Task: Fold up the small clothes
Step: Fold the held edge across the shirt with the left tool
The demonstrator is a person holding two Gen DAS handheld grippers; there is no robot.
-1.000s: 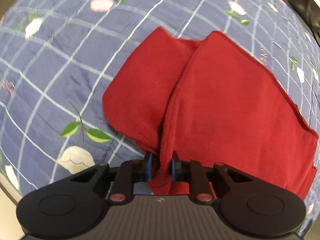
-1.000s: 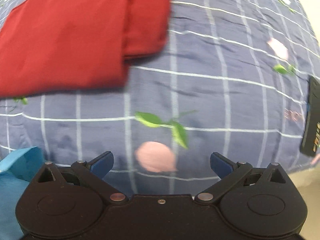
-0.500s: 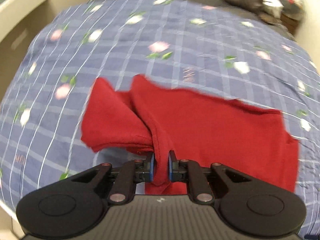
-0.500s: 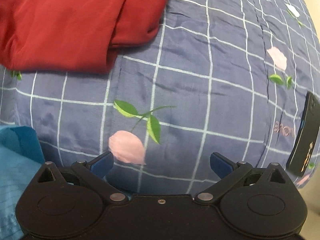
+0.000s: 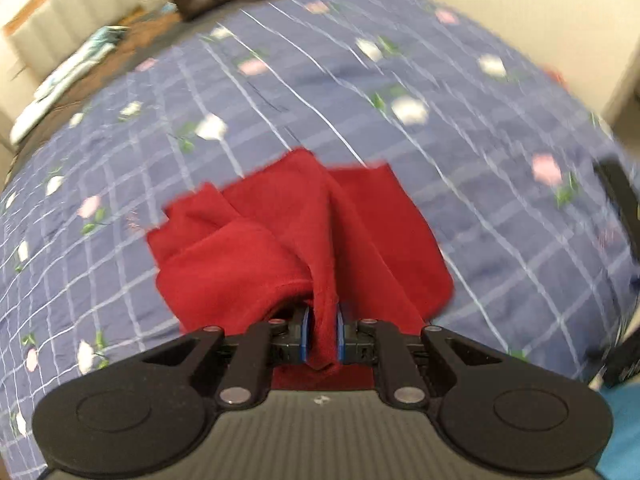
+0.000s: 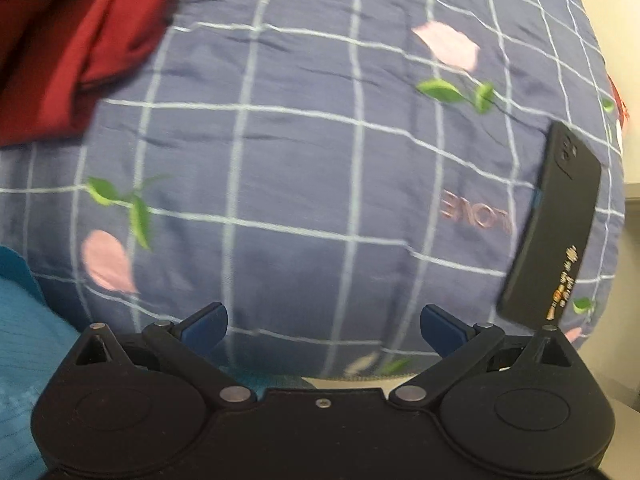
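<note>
A fold of the red garment (image 5: 304, 240) is clamped between the closed jaws of the left gripper (image 5: 320, 334) and raised off the checked bedspread (image 5: 480, 208), presumably for folding. The right gripper (image 6: 322, 322) is held spread and empty, apart from the garment.

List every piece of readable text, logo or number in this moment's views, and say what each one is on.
"LOVE": pink lettering on the blue checked bedspread, upside down in the right wrist view, near the black phone.
Small gold marks down the phone's back: too small and blurred to read.
Small pale mark on the left gripper body: too small to read.
Red garment: no text visible.
</note>
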